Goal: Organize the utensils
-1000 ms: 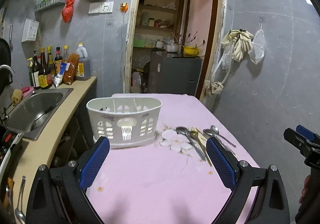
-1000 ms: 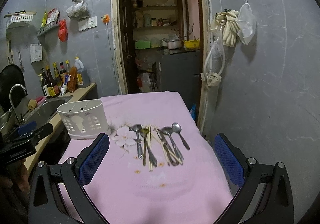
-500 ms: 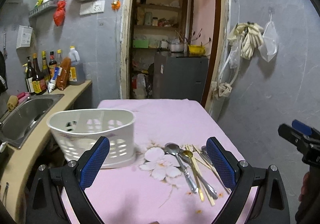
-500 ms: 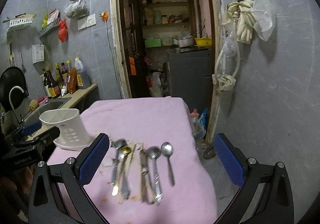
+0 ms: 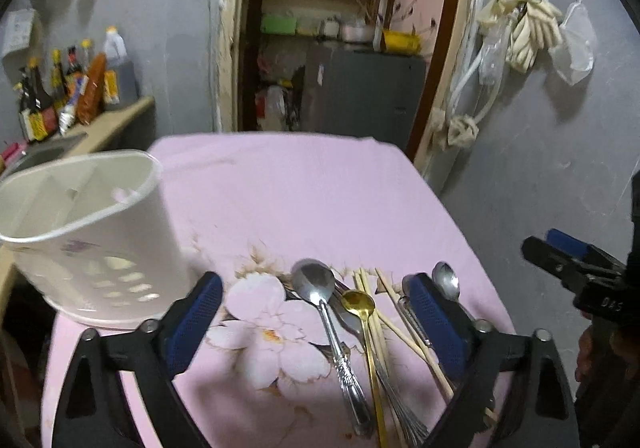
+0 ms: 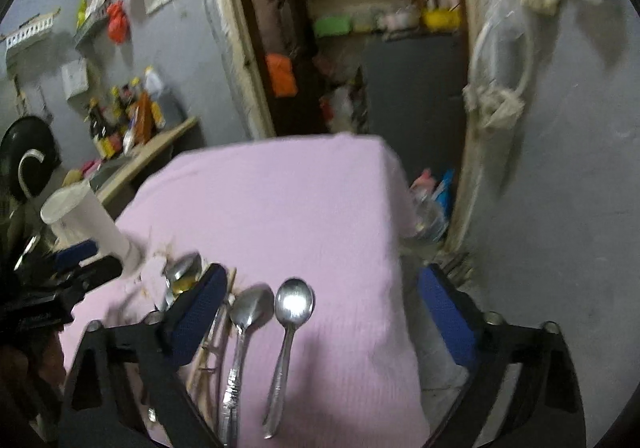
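Several utensils lie side by side on the pink tablecloth (image 5: 288, 192): a large steel spoon (image 5: 324, 304), a gold spoon (image 5: 366, 324), wooden chopsticks (image 5: 404, 332) and a small steel spoon (image 5: 446, 282). My left gripper (image 5: 316, 318) is open and empty, its fingers astride the large and gold spoons. A white slotted utensil caddy (image 5: 84, 232) stands to its left. My right gripper (image 6: 320, 308) is open and empty above two steel spoons (image 6: 286, 332) at the table's right edge. The caddy (image 6: 88, 220) is far left there.
A counter with a sink and sauce bottles (image 5: 60, 96) lies left of the table. An open doorway with a grey cabinet (image 5: 360, 88) is behind it. A grey wall with hanging gloves and bags (image 5: 528, 32) is close on the right. The table edge (image 6: 400, 248) drops off at right.
Both grippers have moved forward and down toward the utensils, which now lie between their fingers. The caddy has shifted to the left of both views. Both stay open.
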The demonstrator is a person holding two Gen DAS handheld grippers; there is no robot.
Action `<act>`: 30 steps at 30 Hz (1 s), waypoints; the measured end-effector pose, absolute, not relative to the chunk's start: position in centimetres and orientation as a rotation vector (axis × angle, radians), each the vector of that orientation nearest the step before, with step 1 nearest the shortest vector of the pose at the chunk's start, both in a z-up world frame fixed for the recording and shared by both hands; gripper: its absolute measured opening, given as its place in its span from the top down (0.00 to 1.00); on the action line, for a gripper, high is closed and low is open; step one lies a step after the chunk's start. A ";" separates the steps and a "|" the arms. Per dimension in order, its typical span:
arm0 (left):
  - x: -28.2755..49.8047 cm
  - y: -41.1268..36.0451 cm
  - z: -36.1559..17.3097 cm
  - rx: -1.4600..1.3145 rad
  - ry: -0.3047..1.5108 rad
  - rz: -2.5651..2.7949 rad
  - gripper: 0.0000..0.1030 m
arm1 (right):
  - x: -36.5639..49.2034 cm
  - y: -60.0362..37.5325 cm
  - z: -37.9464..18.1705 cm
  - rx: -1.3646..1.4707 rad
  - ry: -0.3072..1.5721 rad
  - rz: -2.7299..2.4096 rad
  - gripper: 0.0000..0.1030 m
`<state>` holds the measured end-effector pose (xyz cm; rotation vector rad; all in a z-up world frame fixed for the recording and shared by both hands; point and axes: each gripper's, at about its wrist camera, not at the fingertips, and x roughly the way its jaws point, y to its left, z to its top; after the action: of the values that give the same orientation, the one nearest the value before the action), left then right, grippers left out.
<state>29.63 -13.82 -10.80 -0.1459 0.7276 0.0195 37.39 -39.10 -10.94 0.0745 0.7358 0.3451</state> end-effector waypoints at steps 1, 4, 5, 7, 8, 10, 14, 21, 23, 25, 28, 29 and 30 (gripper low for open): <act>30.2 -13.9 -11.4 -0.150 0.751 0.011 0.20 | 38.2 -38.8 -11.8 0.072 0.765 0.376 0.24; 31.8 -13.4 -13.0 -0.191 0.813 -0.008 0.32 | 39.6 -38.0 -14.0 0.077 0.829 0.458 0.37; 32.0 -13.2 -13.4 -0.208 0.827 -0.010 0.36 | 39.8 -37.7 -14.6 0.076 0.845 0.478 0.42; 32.6 -12.6 -14.1 -0.250 0.854 -0.014 0.41 | 40.6 -37.2 -15.7 0.065 0.883 0.513 0.49; 32.8 -12.4 -14.4 -0.267 0.866 -0.015 0.45 | 41.0 -37.0 -16.1 0.061 0.898 0.530 0.52; 33.4 -12.1 -15.0 -0.300 0.895 -0.018 0.49 | 41.5 -36.7 -16.8 0.049 0.919 0.557 0.56; 34.2 -11.8 -16.0 -0.352 0.949 -0.022 0.61 | 42.3 -36.1 -17.8 0.028 0.949 0.596 0.63; 34.5 -11.5 -17.6 -0.492 1.007 -0.043 0.76 | 42.5 -34.8 -18.9 -0.007 0.985 0.667 0.71; 34.8 -11.3 -18.0 -0.532 1.014 -0.055 0.77 | 42.6 -35.0 -18.8 -0.003 0.994 0.682 0.71; 35.2 -11.1 -18.3 -0.576 1.024 -0.062 0.78 | 42.8 -35.1 -18.9 -0.003 1.004 0.695 0.71; 35.7 -10.7 -18.6 -0.619 1.033 -0.072 0.83 | 43.1 -34.9 -18.9 -0.017 1.028 0.720 0.84; 35.8 -10.7 -18.7 -0.621 1.036 -0.074 0.85 | 43.3 -34.9 -18.9 -0.017 1.040 0.723 0.87; 35.9 -10.8 -18.6 -0.622 1.040 -0.080 0.89 | 43.3 -34.9 -18.9 -0.013 1.047 0.727 0.87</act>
<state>35.86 -10.80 -18.64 -0.6219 1.0395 -0.0801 43.29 -34.91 -18.90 -0.0128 1.0475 0.7267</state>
